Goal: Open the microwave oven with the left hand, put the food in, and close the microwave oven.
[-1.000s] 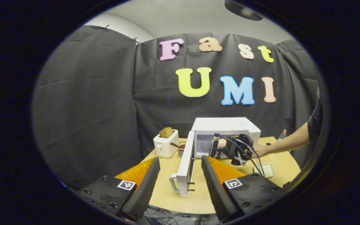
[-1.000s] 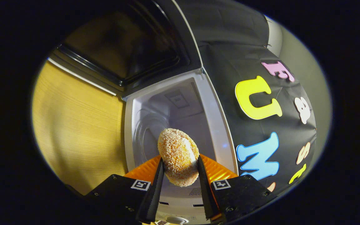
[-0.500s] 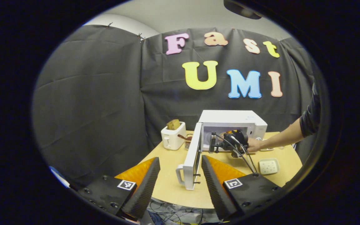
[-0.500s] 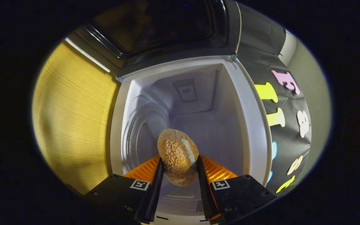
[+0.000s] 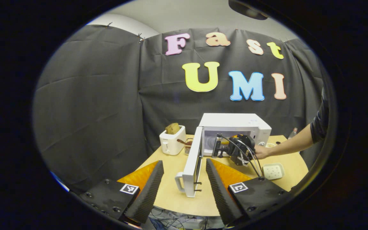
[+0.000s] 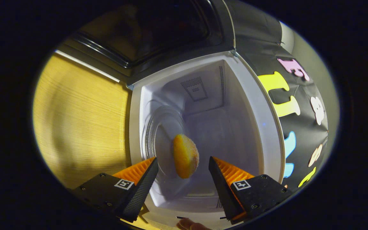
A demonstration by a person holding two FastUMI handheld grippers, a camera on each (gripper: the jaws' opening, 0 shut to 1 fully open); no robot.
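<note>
Inside microwave [image 6: 235,105], food [image 6: 185,156] beyond spread right gripper [image 6: 182,171]

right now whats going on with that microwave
A person is loading the microwave, whose door stands wide open. The right gripper, at the mouth of the cavity, has its fingers spread, and the breaded food sits inside by the glass turntable, free of both fingers. The left gripper hangs back over the table's near edge, open and empty. The door is not yet closed.

A staged recording booth: black cloth wall [image 5: 101,95], microwave [image 5: 235,123] and toaster [image 5: 170,144] on round table [image 5: 171,191]
</note>
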